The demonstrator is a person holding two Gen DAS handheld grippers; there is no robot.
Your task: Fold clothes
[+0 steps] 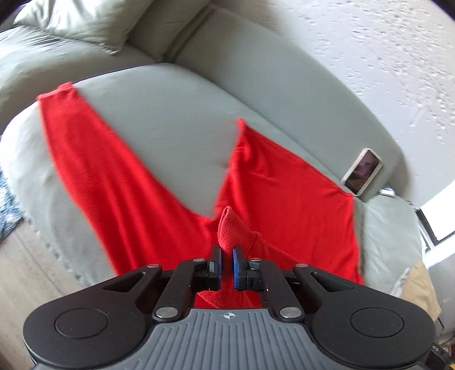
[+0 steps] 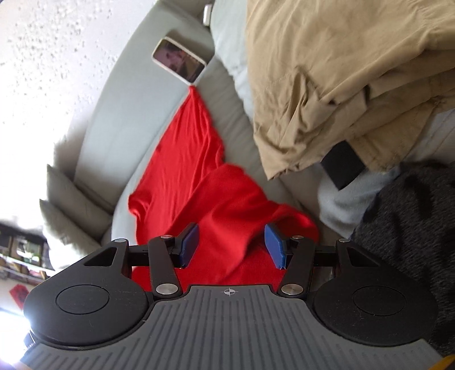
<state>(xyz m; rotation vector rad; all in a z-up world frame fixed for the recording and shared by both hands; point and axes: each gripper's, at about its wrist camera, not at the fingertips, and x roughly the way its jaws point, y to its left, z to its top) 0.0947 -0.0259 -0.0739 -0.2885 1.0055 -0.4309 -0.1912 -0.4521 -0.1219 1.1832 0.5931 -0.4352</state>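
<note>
Left wrist view shows the left gripper [image 1: 226, 250] pinched nearly closed on a raised fold of the red garment [image 1: 119, 182], the cloth bunching up in a small peak between the two fingers. Beyond that pinch the garment lies spread over the grey-green sofa cushion [image 1: 176, 113], splitting into two long parts that run away from the gripper in a V, with bare cushion between them. One part reaches toward the far left edge of the cushion; the other ends in a point nearer the middle. A phone [image 1: 362, 171] leans against the sofa back to the right, just beyond the garment's edge. A pillow [image 1: 79, 20] sits at the far corner.

From the right wrist camera, the right gripper [image 2: 232, 245] stands wide apart, its blue pads [image 2: 190, 242] on either side of the red garment [image 2: 193, 148] but not closed on it; whether they touch the cloth is hard to tell. The fabric stretches away to a narrow tip just below the phone [image 2: 179, 61]. A tan garment [image 2: 341, 71] is heaped to the right, and something dark and knitted [image 2: 409, 227] lies below it.
</note>
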